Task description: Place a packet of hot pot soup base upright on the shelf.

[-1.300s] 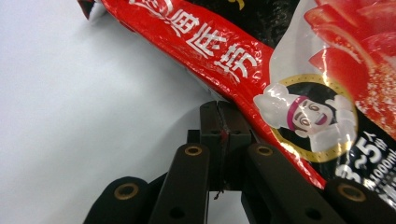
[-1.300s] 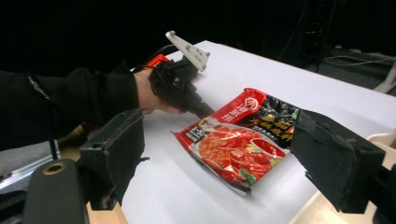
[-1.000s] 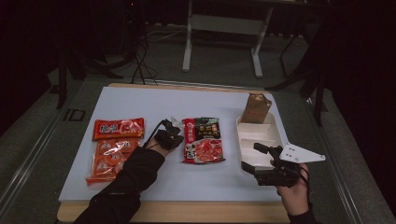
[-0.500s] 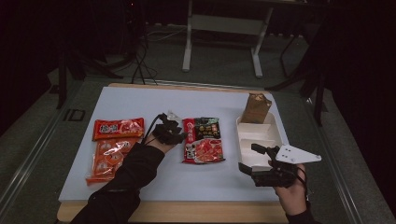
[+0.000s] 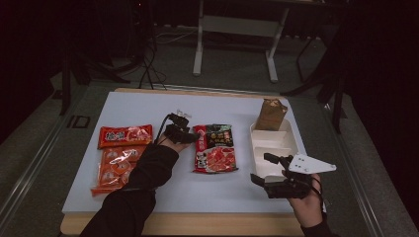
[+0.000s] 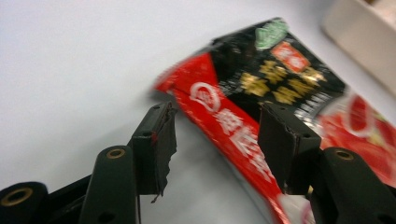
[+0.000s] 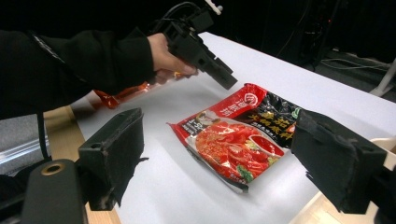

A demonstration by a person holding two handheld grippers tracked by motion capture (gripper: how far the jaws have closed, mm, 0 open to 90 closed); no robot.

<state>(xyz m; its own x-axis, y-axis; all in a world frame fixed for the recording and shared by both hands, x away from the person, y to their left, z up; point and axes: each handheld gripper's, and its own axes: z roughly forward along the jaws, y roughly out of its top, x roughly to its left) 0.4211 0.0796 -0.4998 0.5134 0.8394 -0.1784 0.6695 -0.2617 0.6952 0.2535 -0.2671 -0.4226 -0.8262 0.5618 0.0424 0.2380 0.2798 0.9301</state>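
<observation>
**Left gripper** (image 6: 212, 140): your black two-jaw tool has just been opening and stands about half spread, holding nothing. The red sealed edge of the packet runs between the jaws, but neither pad presses on it.

**Item in hand: red-and-black glossy foil soup-base packet** (image 5: 215, 147). It lies flat on the white table sheet (image 5: 148, 106) near the middle, between the orange packs and the tray, its top left corner just at your left jaws.
- Handling, as judged: light, limp, likely to sag and fold when lifted by one end. The film looks slick, so a shallow bite may slide off.
- Where to take hold: the flat red seam along the upper left edge, or that corner, where the film is doubled and thin enough to pinch. Avoid the plump middle, since squeezing the contents risks a burst seal.

**Right gripper** (image 5: 276, 173): held low near the table's front right edge, jaws wide apart and empty, pointing toward the packet.

**Count of goods**
- Red-and-black soup-base packet: one.
- Orange-red flat snack packs (image 5: 124, 136): two, at the left, one behind the other and touching.
- White compartmented plastic tray (image 5: 274, 143): one, at the right, well apart from the packet.
- Brown paper bag (image 5: 271, 114): one, upright at the tray's far end.
- Grippers: two.
</observation>
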